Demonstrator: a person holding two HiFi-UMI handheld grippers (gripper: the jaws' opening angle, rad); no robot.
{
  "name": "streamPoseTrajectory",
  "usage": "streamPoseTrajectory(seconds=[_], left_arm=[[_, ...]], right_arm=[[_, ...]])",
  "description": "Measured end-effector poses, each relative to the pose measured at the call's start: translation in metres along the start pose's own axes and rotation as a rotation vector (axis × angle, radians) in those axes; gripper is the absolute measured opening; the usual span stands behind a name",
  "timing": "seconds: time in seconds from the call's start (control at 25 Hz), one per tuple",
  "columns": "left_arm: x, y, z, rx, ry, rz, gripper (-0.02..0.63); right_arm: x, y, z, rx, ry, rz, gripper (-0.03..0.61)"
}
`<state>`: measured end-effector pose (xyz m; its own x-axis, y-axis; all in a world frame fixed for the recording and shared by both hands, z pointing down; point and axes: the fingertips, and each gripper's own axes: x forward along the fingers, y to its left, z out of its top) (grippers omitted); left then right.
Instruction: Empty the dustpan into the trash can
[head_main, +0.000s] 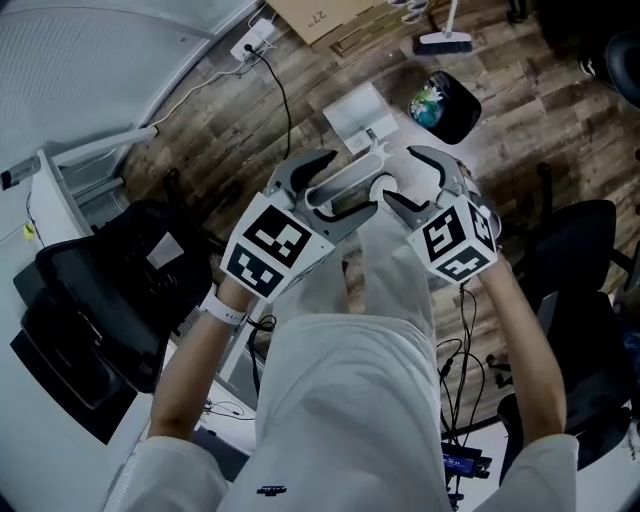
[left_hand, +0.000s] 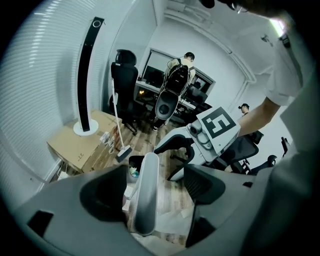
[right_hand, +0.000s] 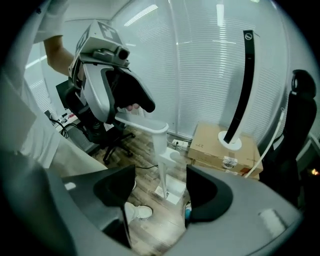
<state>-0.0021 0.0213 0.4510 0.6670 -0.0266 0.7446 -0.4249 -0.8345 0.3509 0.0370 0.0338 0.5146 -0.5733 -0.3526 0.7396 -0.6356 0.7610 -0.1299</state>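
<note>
Dustpan: I see the white plastic long-handled dustpan (head_main: 355, 112) standing on the brown wood-plank floor (head_main: 530, 130), pan flat on the boards, its handle rising towards my camera.
Handle grip: the pale looped grip (left_hand: 146, 195) at the top of the handle sits in the gap of my left tongs, nearer one jaw. As far as I can see, neither pad presses on it.
Left tongs: my left tongs (head_main: 335, 185) are spread wide and hold nothing.
Right tongs: my right tongs (head_main: 400, 175) are spread wide too and are empty, just beside the grip on its other side. Through their gap I look down on the handle's shaft and the pan.
Trash can: the black round trash can (head_main: 447, 105) stands on the floor near the pan, to its right in the head view and apart from it, with green and blue litter inside.
Broom: a white-handled broom (head_main: 443, 42) has its head on the floor just beyond the can.
Cardboard box: a flat brown cardboard box (head_main: 320, 15) lies by the wall, and a slim black tower fan on a white round base (left_hand: 86, 85) stands on it.
Power strip: a white power strip (head_main: 252, 40) lies on the floor with a black cable running from it.
Chair: a black office chair (head_main: 110, 290) stands at my left.
Operator: light trousers (head_main: 350, 400) fill the lower head view, and a white shoe (right_hand: 137, 212) shows on the boards.
</note>
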Motion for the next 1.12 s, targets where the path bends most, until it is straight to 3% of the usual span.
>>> streamPoseTrajectory(seconds=[0.24,0.32,0.36,0.6,0.76,1.12], left_arm=[[-0.020,-0.006,0.020,-0.006,-0.080,0.065,0.341],[-0.029,-0.009,0.027,-0.015,-0.101,0.077,0.341],[-0.033,-0.011,0.030,-0.019,-0.109,0.081,0.341],[-0.057,-0.032,0.037,-0.034,-0.127,0.080,0.333],[-0.074,-0.038,0.048,-0.062,-0.188,0.110,0.265],[-0.120,-0.046,0.084,-0.114,-0.326,0.185,0.080]], right_arm=[[-0.035,-0.003,0.017,0.060,-0.064,-0.062,0.288],[-0.047,-0.005,0.025,0.068,-0.082,-0.097,0.174],[-0.053,-0.005,0.029,0.069,-0.094,-0.113,0.155],[-0.095,-0.004,0.054,0.083,-0.132,-0.184,0.153],[-0.117,-0.009,0.061,0.125,-0.143,-0.224,0.153],[-0.166,0.003,0.075,0.176,-0.208,-0.290,0.041]])
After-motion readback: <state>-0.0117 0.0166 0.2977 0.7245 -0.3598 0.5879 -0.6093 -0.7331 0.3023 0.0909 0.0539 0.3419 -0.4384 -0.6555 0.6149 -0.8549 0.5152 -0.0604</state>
